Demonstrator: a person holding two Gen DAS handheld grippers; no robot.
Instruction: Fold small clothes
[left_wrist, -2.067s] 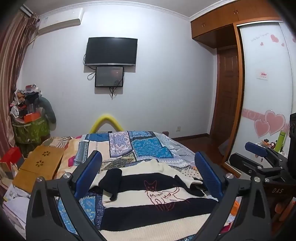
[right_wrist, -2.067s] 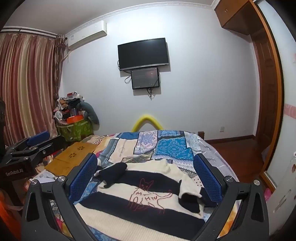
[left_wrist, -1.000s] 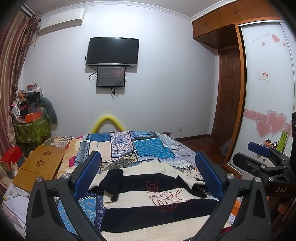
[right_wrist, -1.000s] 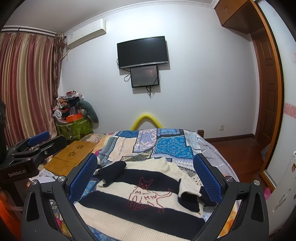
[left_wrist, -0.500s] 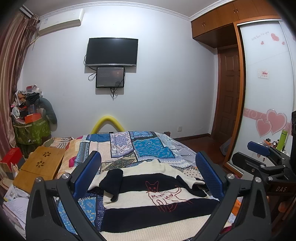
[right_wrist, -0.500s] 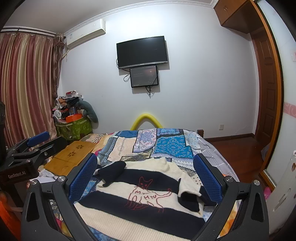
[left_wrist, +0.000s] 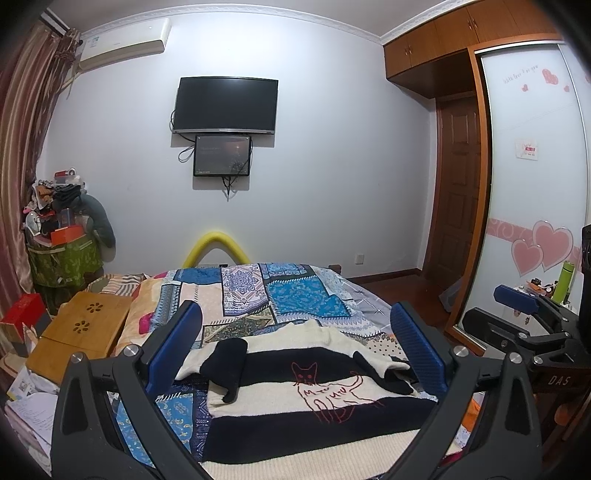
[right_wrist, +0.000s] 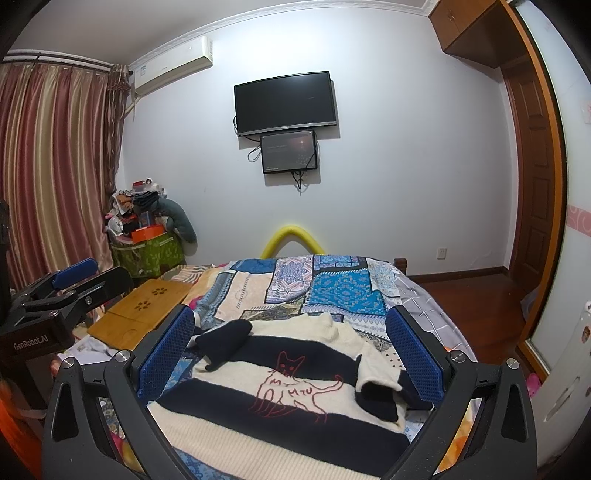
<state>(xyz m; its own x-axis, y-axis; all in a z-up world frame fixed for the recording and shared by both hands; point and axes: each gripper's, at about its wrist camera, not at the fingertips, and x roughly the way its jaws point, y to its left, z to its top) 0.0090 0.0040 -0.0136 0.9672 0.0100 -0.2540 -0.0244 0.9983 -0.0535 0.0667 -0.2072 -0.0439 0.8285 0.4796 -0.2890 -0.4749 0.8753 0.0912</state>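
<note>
1. The left gripper (left_wrist: 295, 347) fills the lower frame of its view, jaws spread wide and holding nothing.
2. The right gripper (right_wrist: 291, 350) is likewise wide apart and empty.
3. The sweater (left_wrist: 314, 402), striped black and cream with a red cat outline, lies flat on the quilt (left_wrist: 288, 295) at lower centre, both sleeves folded inward.
4. A TV (left_wrist: 226, 104) hangs at upper centre.

The striped sweater's (left_wrist: 295, 417) hem is running off the bottom picture edge, and the bed's (right_wrist: 424, 295) near edge is lying hidden behind the gripper frames.
</note>
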